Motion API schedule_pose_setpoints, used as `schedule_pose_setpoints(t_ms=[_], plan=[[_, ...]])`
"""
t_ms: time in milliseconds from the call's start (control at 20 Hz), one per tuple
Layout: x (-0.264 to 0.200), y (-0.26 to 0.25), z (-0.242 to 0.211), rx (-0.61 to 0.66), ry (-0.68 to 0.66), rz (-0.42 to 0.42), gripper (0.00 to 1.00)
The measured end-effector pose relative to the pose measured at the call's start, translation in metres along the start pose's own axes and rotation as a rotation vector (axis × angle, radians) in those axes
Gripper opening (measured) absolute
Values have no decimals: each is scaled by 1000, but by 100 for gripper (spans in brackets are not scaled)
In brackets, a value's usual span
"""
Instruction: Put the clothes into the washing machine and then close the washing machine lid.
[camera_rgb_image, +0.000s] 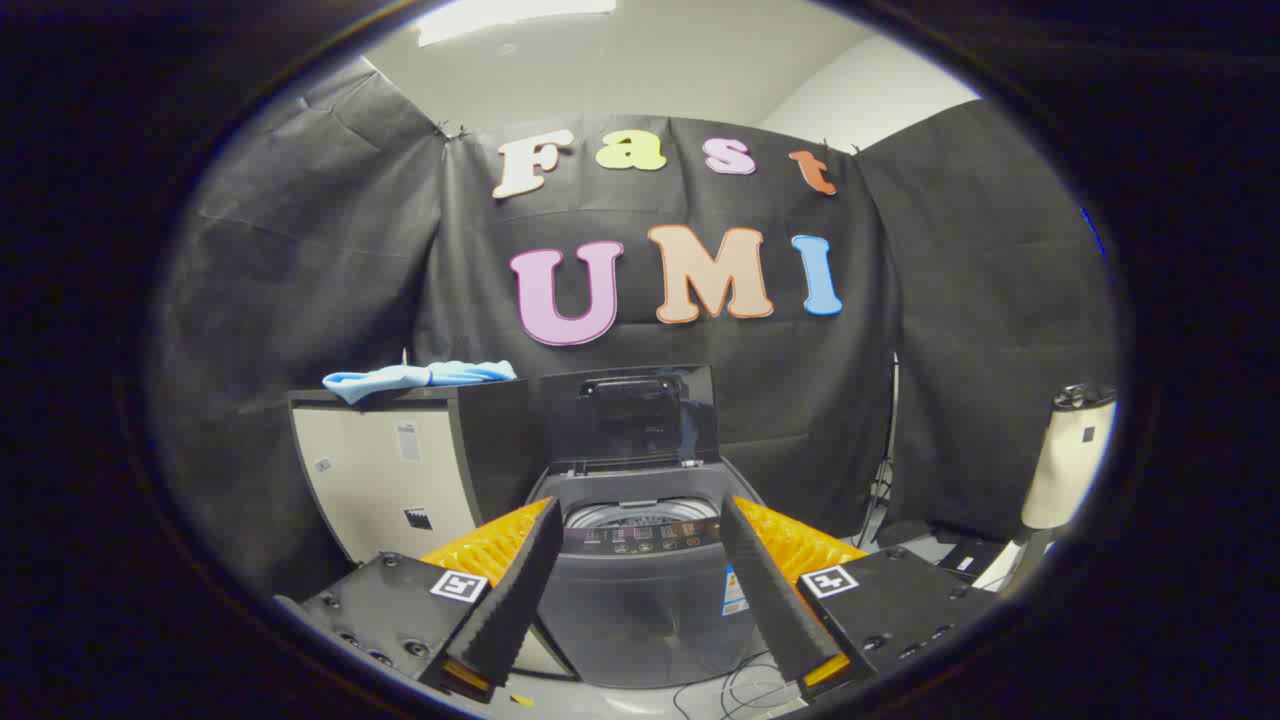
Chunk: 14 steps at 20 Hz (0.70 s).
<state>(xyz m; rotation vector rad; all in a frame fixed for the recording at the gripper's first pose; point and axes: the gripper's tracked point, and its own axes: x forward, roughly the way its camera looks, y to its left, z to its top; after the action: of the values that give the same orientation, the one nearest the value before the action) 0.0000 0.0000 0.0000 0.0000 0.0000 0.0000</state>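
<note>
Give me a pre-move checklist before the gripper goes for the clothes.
1. Washing machine lid raised: ok, it stands upright behind the drum opening.
2. Gripper open and empty: ok, fingers spread, nothing between them.
3. Clothes located: ok, light blue cloth lies on top of the cabinet beside the machine, beyond the fingers.
4. Gripper aimed at the cloth: not ok, the fingers frame the washing machine, with the cloth off to one side.
5. Drum empty: cannot tell, its inside is hidden from this angle.
6. Cables on the floor by the machine's base: not ok, possible snag.
</note>
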Motion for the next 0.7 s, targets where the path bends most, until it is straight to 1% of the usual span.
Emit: schedule_pose_setpoints(t_ms=[200,450,600,700], plan=[[11,4,18,3,-18,-7,98],[36,21,32,-10,-31,-1,98],[57,42,42,-12,-31,31,98],[74,60,56,10,-38,45,98]])
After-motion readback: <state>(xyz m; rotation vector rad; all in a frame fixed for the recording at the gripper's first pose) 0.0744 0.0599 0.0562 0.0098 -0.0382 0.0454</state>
